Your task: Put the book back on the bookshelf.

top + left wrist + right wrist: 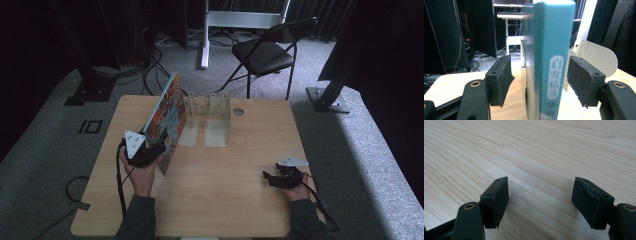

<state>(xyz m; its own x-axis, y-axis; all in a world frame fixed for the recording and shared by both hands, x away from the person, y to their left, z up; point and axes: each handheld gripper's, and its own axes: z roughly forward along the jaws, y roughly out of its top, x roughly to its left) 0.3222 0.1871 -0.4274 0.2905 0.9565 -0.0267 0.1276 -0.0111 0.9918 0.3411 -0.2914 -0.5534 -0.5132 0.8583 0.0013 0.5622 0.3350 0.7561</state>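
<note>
The book stands on edge on the table, tilted, its teal spine rising between the fingers of the left gripper. Both pads stand a little off the spine, one to each side, so the book is between them but not squeezed. Just past the fingertips sits a white rack, its rounded divider behind the right-hand pad. The right gripper rests well apart near the table's other side, its fingers spread with only bare wood between them.
</note>
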